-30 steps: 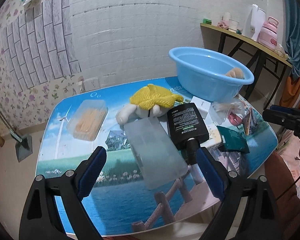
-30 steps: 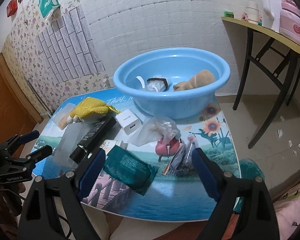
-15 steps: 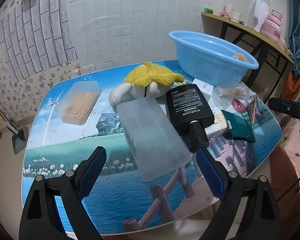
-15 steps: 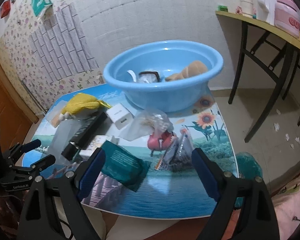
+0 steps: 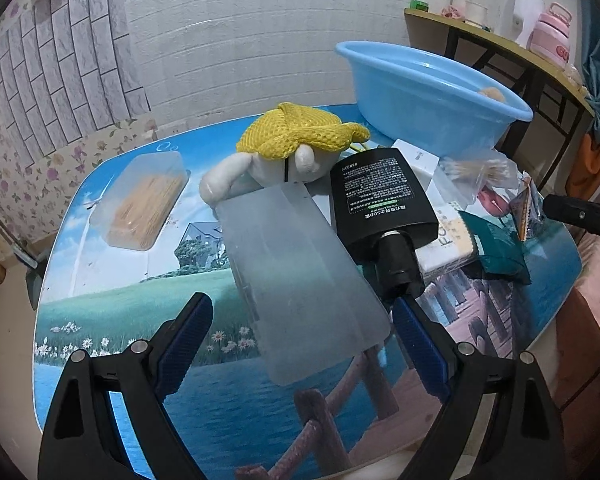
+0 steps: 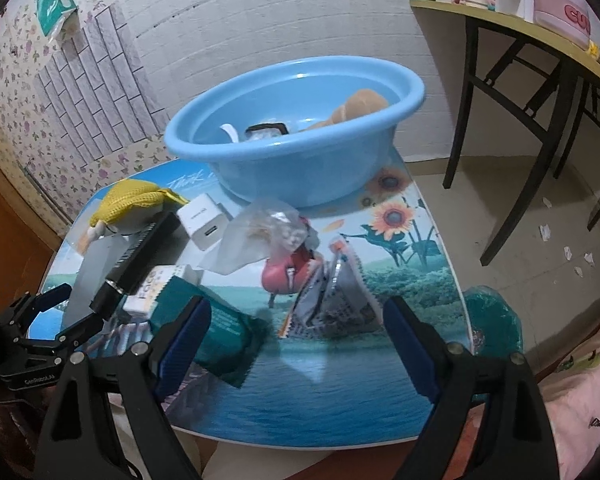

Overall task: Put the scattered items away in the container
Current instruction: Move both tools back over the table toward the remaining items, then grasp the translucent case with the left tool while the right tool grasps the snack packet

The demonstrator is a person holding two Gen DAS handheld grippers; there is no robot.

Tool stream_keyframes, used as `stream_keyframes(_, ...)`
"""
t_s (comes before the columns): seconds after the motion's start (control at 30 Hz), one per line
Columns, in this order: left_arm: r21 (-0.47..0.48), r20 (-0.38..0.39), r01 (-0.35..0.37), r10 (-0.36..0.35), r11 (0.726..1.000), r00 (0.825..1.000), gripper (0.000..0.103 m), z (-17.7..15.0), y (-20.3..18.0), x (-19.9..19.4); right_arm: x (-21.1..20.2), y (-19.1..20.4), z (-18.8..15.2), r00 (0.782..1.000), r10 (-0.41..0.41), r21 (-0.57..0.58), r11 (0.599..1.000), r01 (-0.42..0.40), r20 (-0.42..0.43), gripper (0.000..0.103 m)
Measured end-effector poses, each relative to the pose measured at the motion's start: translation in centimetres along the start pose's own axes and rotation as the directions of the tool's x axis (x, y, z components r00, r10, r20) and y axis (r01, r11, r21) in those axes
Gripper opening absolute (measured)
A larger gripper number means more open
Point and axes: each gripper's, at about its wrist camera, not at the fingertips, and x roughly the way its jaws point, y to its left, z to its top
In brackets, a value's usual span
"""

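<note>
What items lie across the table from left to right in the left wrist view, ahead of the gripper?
Clear box of sticks → frosted plastic case → black bottle → green packet. The blue basin sits at the far right, behind them.

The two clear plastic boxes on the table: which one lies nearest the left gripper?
The empty frosted box, lying between the open left gripper fingers; the other box holds sticks.

Ahead of you a white tiled wall [image 5: 236, 40] meets floral wallpaper [image 6: 16, 80]; a black-legged side table [image 6: 512, 36] stands on your right, paper scraps [image 6: 568, 252] littering the floor [image 6: 520, 200].
</note>
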Motion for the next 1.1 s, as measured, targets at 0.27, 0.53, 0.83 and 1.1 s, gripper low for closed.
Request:
stream_keyframes(0.27,-0.037,0.013,0.014,-0.014,0.999,1.0,0.069,-0.3,1.3,-0.7,1.0,-0.5,-0.1,1.0,-0.022,0.002,1.0,0.022,-0.008,0.088)
stream_keyframes(0.53,-0.067,0.012,-0.018,0.018,0.998,1.0,0.069,-1.5,3.0,-1.6,2.2,-0.5,-0.7,0.998,-0.066,-0.043,0.997,0.065,-0.018,0.06)
stream_keyframes(0.83,-0.077,0.012,-0.04,0.041,0.996,0.999,0.07,-2.5,4.0,-2.7,2.9,-0.7,-0.9,0.998,-0.061,-0.056,0.997,0.06,-0.016,0.045)
stream_keyframes(1.1,-0.097,0.005,-0.05,0.051,0.994,0.999,0.07,-2.6,4.6,-2.4,1.6,0.7,-1.3,1.0,-0.013,-0.095,0.995,0.012,-0.011,0.043)
